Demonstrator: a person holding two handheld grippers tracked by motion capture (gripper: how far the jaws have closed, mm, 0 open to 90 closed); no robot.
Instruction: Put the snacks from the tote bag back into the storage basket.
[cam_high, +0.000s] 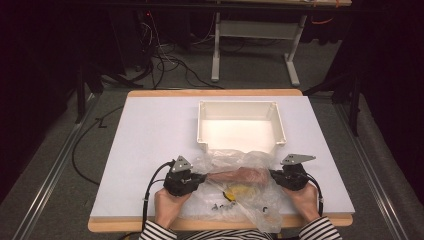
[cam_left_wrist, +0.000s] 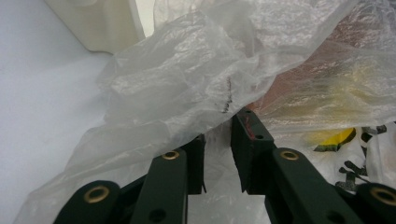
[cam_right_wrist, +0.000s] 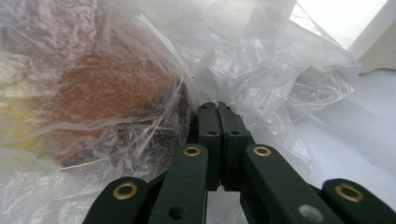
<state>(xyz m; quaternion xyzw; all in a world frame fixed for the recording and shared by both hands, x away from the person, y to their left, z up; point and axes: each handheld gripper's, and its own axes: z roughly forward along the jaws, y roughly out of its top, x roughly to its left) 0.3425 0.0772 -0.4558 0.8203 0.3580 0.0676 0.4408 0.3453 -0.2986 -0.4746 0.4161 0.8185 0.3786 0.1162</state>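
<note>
The clear plastic bag (cam_high: 235, 180), with a reddish-brown lump (cam_high: 237, 175) and something yellow (cam_high: 239, 191) inside it, lies on the white bench (cam_high: 150, 135) between the two sets of fingers, just short of the empty white tray (cam_high: 241, 126) beyond them. The right gripper (cam_right_wrist: 218, 108) has its fingers (cam_right_wrist: 208, 126) pressed tight together on a fold of the bag at its own end, while the left gripper (cam_left_wrist: 224, 133) stands at the other end with a narrow gap between its fingers (cam_left_wrist: 250, 137), the film draped over their tips and not yet pinched. Judging by this, one grip is made and the second half-made, so lifting the bag and emptying it or setting it into the tray is all still to do.
</note>
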